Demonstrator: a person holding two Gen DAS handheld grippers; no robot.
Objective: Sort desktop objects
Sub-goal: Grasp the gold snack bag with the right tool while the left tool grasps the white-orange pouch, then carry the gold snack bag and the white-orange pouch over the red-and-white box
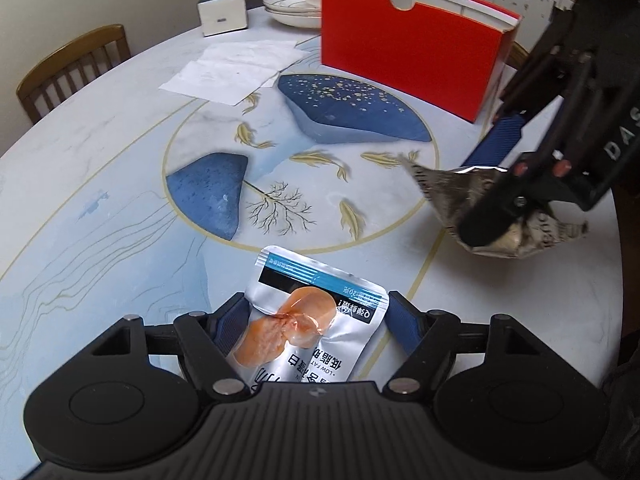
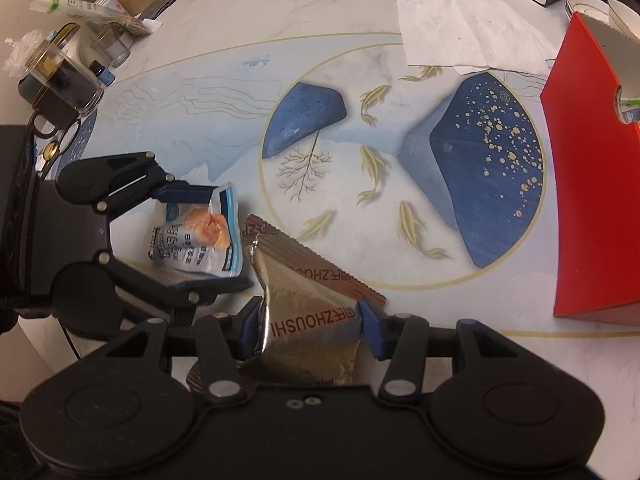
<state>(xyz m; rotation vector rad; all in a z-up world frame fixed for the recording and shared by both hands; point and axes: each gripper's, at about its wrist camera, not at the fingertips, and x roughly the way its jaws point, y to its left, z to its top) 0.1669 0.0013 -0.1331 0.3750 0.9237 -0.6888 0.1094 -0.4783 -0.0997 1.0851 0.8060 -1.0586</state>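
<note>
Now left tongs point(image 1: 316, 316) clasp a white-and-blue snack pouch point(image 1: 308, 320); right tongs point(image 2: 308, 320) pinch a crinkled gold packet point(image 2: 308, 300).

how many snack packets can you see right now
2. The white-and-blue packet sits between the left gripper fingers near the table edge. The brown foil packet is pinched in the right gripper. More may be hidden inside the red box.

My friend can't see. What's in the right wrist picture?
The right gripper pinches a brown snack packet over a painted table. Left of it, the left gripper holds a white pouch; a red box stands at right.
</note>
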